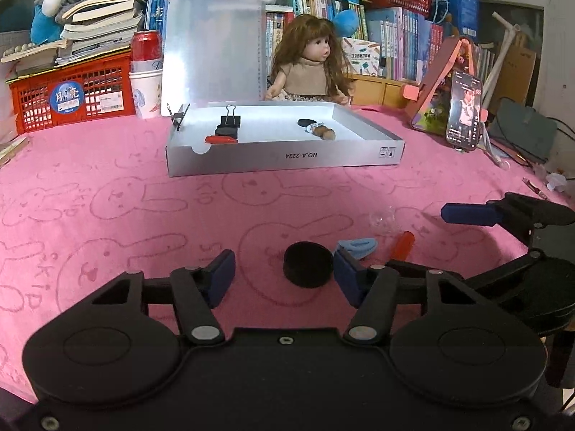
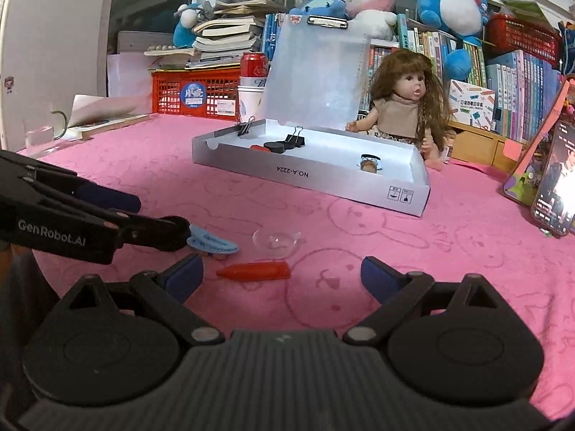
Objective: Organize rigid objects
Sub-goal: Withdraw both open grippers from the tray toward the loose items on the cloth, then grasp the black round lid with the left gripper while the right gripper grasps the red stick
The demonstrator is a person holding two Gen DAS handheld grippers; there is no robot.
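A black round puck lies on the pink cloth between the pads of my left gripper. The right pad is close beside it, the left pad stands well apart, and the jaws are open. To its right lie a light blue clip, a red tapered piece and a small clear dish. In the right wrist view the red piece lies between the wide-open fingers of my right gripper, untouched. The left gripper reaches in from the left, hiding the puck. The blue clip and clear dish lie just beyond.
A grey open box stands mid-table, lid up, holding binder clips, black discs, a red piece and a wooden item. Behind it sits a doll. A red crate, a can on cups and a propped phone line the back.
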